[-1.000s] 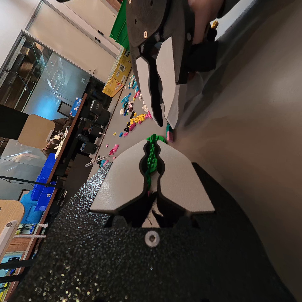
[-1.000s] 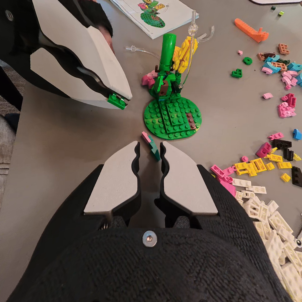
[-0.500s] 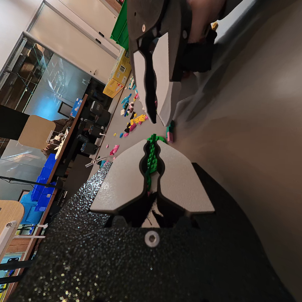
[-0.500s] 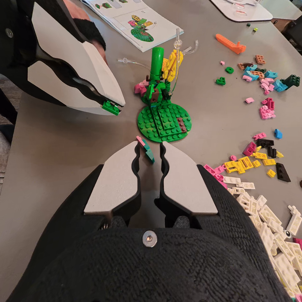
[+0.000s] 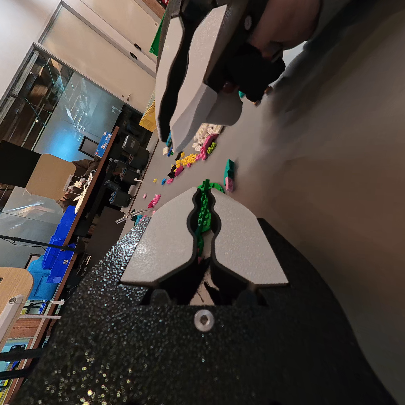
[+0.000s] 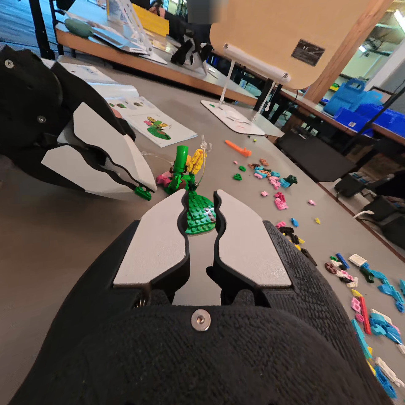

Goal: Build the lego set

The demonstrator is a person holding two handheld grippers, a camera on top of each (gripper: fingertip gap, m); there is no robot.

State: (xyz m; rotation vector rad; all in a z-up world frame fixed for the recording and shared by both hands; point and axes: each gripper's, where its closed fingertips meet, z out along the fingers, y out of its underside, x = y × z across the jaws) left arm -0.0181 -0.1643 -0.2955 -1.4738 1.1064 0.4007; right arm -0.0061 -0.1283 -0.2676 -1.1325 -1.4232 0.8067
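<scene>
The right gripper [image 6: 200,194], black-bodied with grey-faced fingers, hangs above the grey table [image 6: 65,219] with its fingers spread and nothing between the pads; seen through the gap, farther off on the table, is the round green studded baseplate [image 6: 200,215] of a small brick model. To the left, the left gripper [image 6: 143,191] reaches in at a low angle, its fingers pinching a small green studded plastic plate [image 6: 142,192] at the very tips, both pads pressed on it, just beside the model and clear of it. The left wrist view confirms the green plate [image 5: 205,210] clamped edge-on between the pads. On the baseplate stands an upright green cylinder [image 6: 180,158] with a yellow brick cluster [image 6: 196,161] beside it, a clear curved plastic rod [image 6: 205,153] above, and pink pieces [image 6: 163,178] at its foot. A separate teal and pink brick piece [image 5: 229,175] lies on the table near the baseplate. To the right lie scattered loose bricks [image 6: 278,197] in pink, blue, yellow, black and white. Beyond the model lies an orange plastic brick-separator tool [image 6: 237,148] and an open white instruction booklet [image 6: 153,125]. Farther still stands a white stand with clear legs [image 6: 252,87].
</scene>
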